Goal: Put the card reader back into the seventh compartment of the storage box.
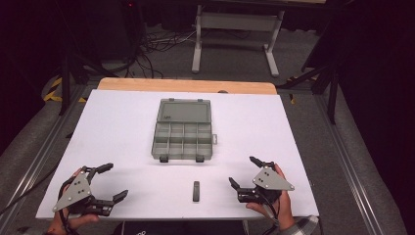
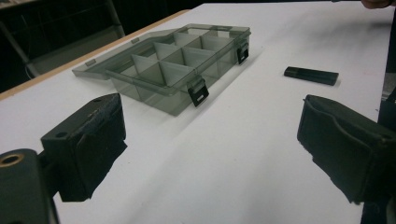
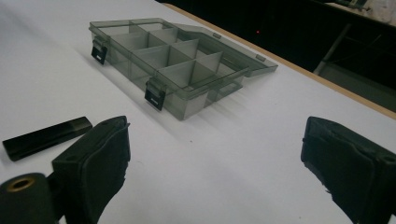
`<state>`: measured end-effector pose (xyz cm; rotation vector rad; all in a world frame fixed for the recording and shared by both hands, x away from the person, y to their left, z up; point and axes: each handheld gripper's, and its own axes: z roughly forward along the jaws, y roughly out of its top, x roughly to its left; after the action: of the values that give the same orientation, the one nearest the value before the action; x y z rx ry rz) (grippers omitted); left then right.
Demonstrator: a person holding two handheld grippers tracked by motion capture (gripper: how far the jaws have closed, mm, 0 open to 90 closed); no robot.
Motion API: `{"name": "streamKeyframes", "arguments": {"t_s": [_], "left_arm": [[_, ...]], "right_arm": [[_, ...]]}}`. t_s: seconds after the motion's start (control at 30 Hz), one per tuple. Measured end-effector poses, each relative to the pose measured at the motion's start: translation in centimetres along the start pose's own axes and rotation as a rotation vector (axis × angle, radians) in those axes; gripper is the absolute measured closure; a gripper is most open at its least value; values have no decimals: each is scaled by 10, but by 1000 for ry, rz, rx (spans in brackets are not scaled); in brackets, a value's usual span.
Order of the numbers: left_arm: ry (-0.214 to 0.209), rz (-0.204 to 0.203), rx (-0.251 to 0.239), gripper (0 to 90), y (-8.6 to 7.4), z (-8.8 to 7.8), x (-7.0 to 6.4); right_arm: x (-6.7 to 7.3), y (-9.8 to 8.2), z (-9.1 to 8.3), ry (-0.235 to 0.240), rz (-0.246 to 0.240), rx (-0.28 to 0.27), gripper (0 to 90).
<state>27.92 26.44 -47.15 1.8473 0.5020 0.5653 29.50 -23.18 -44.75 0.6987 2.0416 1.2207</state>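
High view: left gripper (image 1: 108,182) sits at lower left of frame, right gripper (image 1: 244,171) at lower right, both w/ jaws spread wide and nothing between them, each resting low over the white table (image 1: 122,127). The small black stick (image 1: 196,191) lies flat at bottom centre, betw. the two grippers but nearer the right one, touching neither. The clear grey compartment box (image 1: 183,130) sits mid-frame w/ lid folded back flat, well apart from the stick.
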Motion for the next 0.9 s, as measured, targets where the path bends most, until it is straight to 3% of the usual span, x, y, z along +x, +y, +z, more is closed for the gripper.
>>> {"name": "streamKeyframes", "arguments": {"t_s": [0.27,0.53,0.9], "left_arm": [[-15,10,25,83,-1,1,-1],[-14,10,23,79,-2,0,1],[-21,7,32,76,-2,2,0]], "right_arm": [[-1,-1,3,63,-23,44,120],[-4,11,4,102,-41,47,126],[-5,26,14,182,-75,99,115]]}}
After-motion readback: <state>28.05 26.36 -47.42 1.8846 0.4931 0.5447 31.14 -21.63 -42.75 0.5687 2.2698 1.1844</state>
